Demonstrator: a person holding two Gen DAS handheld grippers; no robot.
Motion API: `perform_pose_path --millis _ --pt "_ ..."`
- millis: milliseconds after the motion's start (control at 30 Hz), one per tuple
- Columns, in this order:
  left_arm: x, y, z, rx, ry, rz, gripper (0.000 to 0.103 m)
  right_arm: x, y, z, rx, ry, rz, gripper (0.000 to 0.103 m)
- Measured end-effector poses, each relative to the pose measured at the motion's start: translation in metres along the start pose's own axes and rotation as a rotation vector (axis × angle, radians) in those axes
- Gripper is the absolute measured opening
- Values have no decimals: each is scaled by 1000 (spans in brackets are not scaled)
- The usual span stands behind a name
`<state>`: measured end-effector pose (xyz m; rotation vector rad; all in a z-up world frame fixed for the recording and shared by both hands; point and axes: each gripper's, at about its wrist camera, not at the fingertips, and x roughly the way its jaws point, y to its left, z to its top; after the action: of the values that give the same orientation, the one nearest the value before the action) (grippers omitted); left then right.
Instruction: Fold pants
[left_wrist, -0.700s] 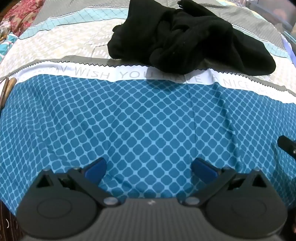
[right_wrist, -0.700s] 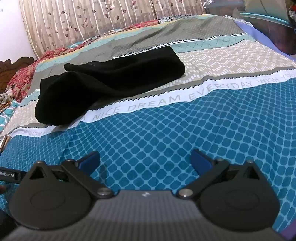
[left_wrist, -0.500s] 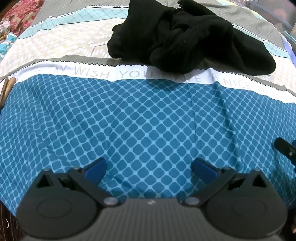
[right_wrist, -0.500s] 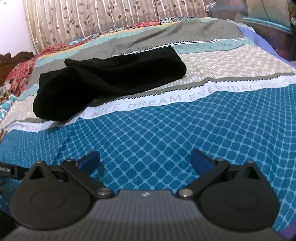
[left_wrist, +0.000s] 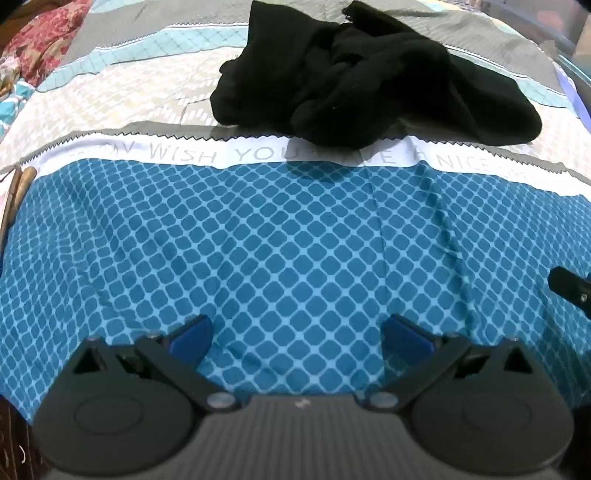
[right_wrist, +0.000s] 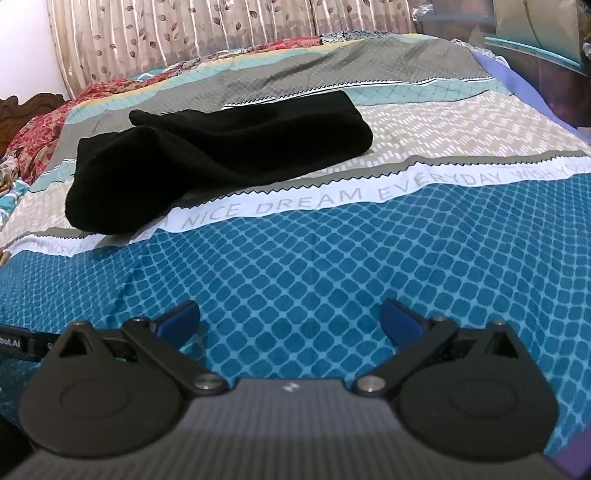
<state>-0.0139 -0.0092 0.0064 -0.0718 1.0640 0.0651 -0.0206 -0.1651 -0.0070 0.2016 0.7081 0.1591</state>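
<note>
Black pants (left_wrist: 362, 70) lie in a crumpled heap on the bed, across the pale and grey bands beyond the lettered white stripe. In the right wrist view the pants (right_wrist: 221, 158) stretch from upper middle down to the left. My left gripper (left_wrist: 297, 332) hangs open over the blue diamond-patterned sheet, well short of the pants, with nothing between its blue pads. My right gripper (right_wrist: 290, 317) is also open and empty above the same blue area. A black part of the right gripper (left_wrist: 570, 286) pokes in at the left wrist view's right edge.
The bedspread (right_wrist: 332, 277) has a blue diamond zone in front and a white stripe with grey lettering (right_wrist: 332, 199). A red floral cloth (right_wrist: 48, 129) and a wooden headboard (right_wrist: 22, 107) sit far left. Leaf-print curtains (right_wrist: 203, 33) hang behind. Wooden sticks (left_wrist: 16, 192) lie at the bed's left edge.
The right wrist view has shifted slightly, with the pants now a little lower and further right in it. The left gripper has barely moved. Both stay open.
</note>
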Motion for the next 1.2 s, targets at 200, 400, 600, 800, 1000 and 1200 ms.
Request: perform_pose_path --millis 200,400,600,800,1000,1200 --pt "-20 -3 -8 7 -22 -14 103 -12 17 -2 12 37 65 103" --pt "-37 0 -5 23 -72 5 103 -24 32 7 1 44 101 103" --pt "-52 -1 -6 31 -108 8 103 -40 32 19 50 26 109 103" --pt "-49 -2 -5 32 -111 11 103 -46 34 23 73 10 107 103" --pt "-45 -6 -7 23 -110 14 103 -42 33 20 90 38 105 101" --pt "-42 -7 -8 18 -101 17 103 -43 32 19 102 46 103 100"
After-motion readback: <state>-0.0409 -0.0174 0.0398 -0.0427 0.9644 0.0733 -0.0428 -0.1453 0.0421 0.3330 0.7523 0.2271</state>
